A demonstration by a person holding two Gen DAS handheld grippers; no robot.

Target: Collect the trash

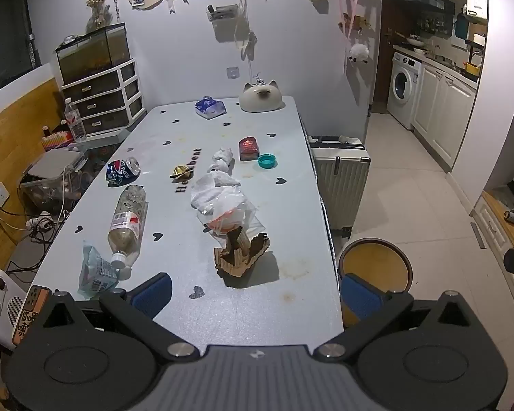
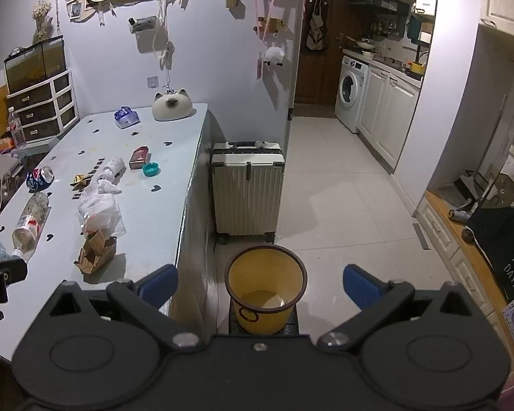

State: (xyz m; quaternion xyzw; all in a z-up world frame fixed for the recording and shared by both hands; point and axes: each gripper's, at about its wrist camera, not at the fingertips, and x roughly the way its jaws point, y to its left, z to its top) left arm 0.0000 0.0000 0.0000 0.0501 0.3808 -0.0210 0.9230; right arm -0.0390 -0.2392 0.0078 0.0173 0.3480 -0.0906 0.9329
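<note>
Trash lies scattered on the grey table [image 1: 264, 308]: torn brown cardboard [image 1: 241, 255], a clear plastic bag [image 1: 222, 205], a plastic bottle [image 1: 126, 222] on its side, a crushed blue can [image 1: 122, 170], a crumpled tissue [image 1: 221, 161], a gold wrapper [image 1: 181, 171], a teal cap [image 1: 267, 161] and a red packet [image 1: 248, 148]. A yellow waste bin [image 2: 265, 287] stands on the floor beside the table's near corner. My left gripper [image 1: 255, 294] hangs open over the table's near end, nothing between its fingers. My right gripper [image 2: 260, 284] is open above the bin, empty.
A white suitcase [image 2: 247, 188] stands against the table's side beyond the bin. A cat-shaped ceramic [image 1: 259, 96] and a blue tissue pack [image 1: 209, 107] sit at the table's far end. A crumpled blue-green wrapper [image 1: 94, 272] lies by the bottle's cap. Drawers and cables crowd the left.
</note>
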